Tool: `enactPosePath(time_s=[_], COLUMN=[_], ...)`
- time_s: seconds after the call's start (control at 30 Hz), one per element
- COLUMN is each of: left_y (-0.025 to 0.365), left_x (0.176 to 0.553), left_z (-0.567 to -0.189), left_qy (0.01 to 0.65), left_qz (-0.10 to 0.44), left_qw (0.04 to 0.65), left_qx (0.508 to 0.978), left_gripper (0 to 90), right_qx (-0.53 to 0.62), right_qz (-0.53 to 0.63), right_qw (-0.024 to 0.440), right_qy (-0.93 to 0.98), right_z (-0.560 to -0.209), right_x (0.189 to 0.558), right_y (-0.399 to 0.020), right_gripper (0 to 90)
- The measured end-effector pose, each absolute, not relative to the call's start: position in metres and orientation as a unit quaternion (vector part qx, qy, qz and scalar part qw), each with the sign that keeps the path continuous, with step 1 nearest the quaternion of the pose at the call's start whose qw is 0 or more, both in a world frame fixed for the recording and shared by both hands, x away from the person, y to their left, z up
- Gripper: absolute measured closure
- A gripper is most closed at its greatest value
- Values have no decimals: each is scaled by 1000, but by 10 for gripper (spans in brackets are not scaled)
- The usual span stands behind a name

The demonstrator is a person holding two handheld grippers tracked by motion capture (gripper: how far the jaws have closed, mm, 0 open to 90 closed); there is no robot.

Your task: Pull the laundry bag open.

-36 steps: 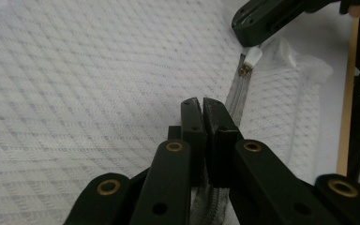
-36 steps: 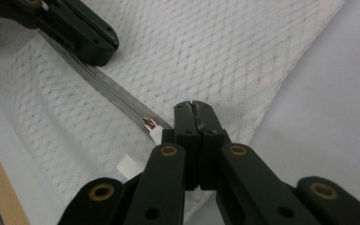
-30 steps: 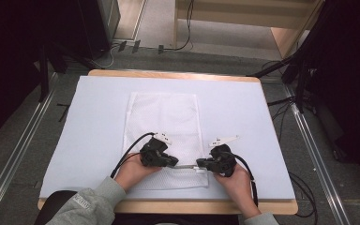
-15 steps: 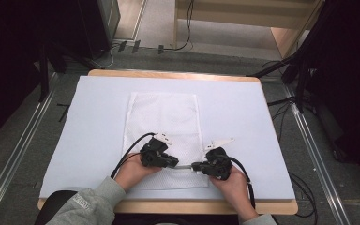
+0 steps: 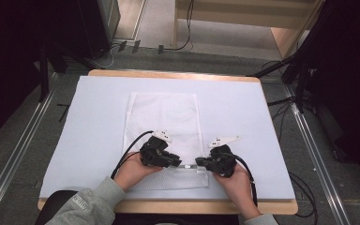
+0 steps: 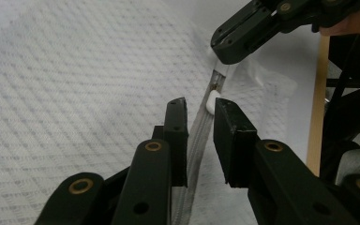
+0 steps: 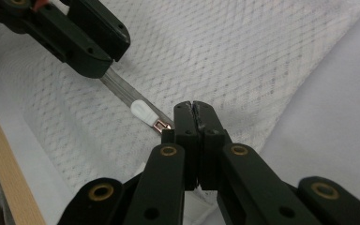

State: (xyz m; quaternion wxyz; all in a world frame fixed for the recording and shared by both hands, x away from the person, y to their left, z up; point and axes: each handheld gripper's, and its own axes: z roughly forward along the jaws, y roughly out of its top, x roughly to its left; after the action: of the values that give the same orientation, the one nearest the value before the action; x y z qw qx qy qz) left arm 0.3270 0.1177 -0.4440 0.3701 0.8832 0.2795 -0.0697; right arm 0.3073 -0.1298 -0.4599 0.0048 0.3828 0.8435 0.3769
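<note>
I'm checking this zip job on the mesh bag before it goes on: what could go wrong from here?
1. The left gripper has just been opening, its pads apart astride the zipper tape; the white pull tab lies free, so the slider may not move.
2. The right gripper looks shut at the zipper's end; a hard tug could slip it off.
3. The mesh bag lies loose on the white mat and may bunch.

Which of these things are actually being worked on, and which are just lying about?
In use:
white mesh zip bag
its white zip pull
left claw, open
right claw, shut on the zip

Lying about:
pale blue table cover
black floor cables
</note>
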Motion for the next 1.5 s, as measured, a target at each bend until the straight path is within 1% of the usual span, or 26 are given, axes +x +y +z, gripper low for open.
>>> enactPosePath(time_s=[0.1, 0.37, 0.67, 0.9, 1.2, 1.33, 1.5], left_y=[115, 103, 94, 91, 90, 88, 87], left_x=[327, 330, 331, 332, 330, 329, 327], left_z=[-443, -449, -458, -462, -463, -463, -462], left_qy=[280, 277, 269, 274, 275, 268, 267], left_qz=[-70, -81, -83, -90, -98, -94, -101], left_qw=[372, 363, 349, 349, 346, 348, 350], left_qx=[882, 886, 894, 892, 892, 893, 892], left_gripper=[730, 727, 725, 728, 769, 758, 760], right_qx=[385, 388, 373, 376, 374, 374, 375], right_qz=[373, 357, 368, 375, 375, 375, 375], right_qw=[6, 13, 38, 34, 34, 34, 33], right_qy=[844, 850, 851, 847, 847, 847, 847], right_z=[-461, -466, -471, -472, -472, -472, -472], right_x=[307, 305, 299, 299, 299, 299, 299], right_y=[-131, -130, -126, -128, -128, -128, -128], right_gripper=[900, 899, 900, 900, 900, 900, 900])
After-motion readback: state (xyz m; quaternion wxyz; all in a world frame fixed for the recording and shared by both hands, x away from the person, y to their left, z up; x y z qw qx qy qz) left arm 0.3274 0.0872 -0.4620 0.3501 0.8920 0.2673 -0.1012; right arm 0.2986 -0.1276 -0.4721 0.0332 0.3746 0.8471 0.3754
